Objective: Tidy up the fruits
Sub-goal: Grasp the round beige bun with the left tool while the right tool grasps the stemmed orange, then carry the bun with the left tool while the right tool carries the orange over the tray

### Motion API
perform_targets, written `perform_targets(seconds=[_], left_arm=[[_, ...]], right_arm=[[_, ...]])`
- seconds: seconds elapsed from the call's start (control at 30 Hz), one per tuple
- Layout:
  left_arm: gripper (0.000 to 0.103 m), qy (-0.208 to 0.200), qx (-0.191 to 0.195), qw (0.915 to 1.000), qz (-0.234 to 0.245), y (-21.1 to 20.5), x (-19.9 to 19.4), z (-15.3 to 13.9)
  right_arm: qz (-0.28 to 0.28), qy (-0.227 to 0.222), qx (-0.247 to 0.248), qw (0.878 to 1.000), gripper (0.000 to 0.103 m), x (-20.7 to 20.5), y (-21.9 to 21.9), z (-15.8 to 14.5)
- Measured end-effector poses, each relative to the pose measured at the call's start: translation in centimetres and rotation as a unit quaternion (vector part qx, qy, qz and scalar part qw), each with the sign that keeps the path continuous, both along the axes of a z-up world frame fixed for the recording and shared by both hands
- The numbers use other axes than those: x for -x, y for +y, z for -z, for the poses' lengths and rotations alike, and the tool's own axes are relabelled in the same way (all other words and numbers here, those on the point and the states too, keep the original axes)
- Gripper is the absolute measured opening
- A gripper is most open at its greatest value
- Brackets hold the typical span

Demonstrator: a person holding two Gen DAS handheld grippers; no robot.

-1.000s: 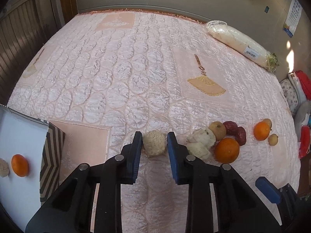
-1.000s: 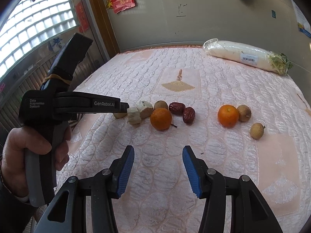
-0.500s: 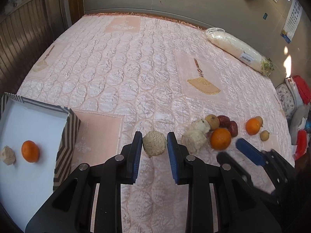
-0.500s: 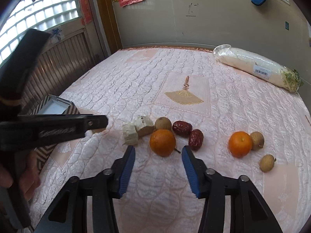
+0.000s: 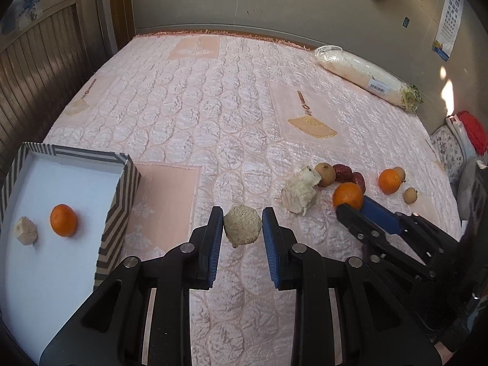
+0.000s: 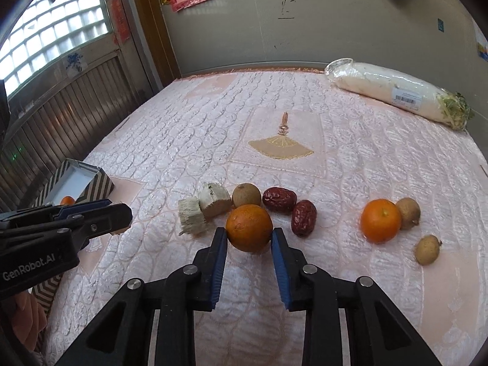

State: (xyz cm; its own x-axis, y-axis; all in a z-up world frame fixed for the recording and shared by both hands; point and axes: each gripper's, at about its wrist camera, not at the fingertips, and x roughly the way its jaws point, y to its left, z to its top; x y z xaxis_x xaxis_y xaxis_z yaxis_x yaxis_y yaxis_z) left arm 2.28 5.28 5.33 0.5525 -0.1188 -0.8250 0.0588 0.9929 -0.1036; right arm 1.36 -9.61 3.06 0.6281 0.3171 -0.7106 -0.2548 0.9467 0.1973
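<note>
- The right gripper [image 6: 248, 238] has just been closing its fingers [image 6: 220, 244], and they are now pinching the nearest orange [image 6: 249, 227], which is sitting on the bed [image 6: 213, 128] among the loose fruit.
- A second ago those fingers were spread over bare quilt, short of the pile; now the orange is ready for lifting, I'd judge.
- The left gripper [image 5: 243, 227] is pinching a pale rough chunk [image 5: 242, 225] clear of the quilt, nearer the striped box [image 5: 117, 201] than before.
- That box is already holding an orange [image 5: 63, 220] and a pale piece [image 5: 26, 231].
- Both grippers are pointing steeply downward; the right one is staying low over the pile, and the left is angling toward the box.
</note>
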Motion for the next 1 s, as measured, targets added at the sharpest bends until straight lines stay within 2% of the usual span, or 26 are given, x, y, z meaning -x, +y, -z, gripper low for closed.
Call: perform_targets(seconds=[0.3, 0.43, 0.77, 1.0], left_arm=[[0.026, -0.034, -0.019, 0.9992, -0.001, 0.2, 3.6, -0.6], [0.026, -0.046, -0.029, 0.9985, -0.005, 1.0, 5.2, -0.9], [0.026, -0.084, -0.059, 0.9938, -0.042, 5.2, 8.3, -2.1], [0.026, -0.091, -0.067, 0.9910, -0.071, 8.4, 9.4, -2.0]], right_arm=[[0.024, -0.033, -0.012, 0.999, 0.029, 4.8, -1.2, -2.1], [0.017, -0.041, -0.015, 0.999, 0.029, 6.4, -0.7, -3.1], [-0.028, -0.055, -0.016, 0.998, 0.029, 8.8, 3.6, -4.6], [-0.067, -0.060, -0.005, 0.996, 0.029, 9.5, 7.5, -5.1]])
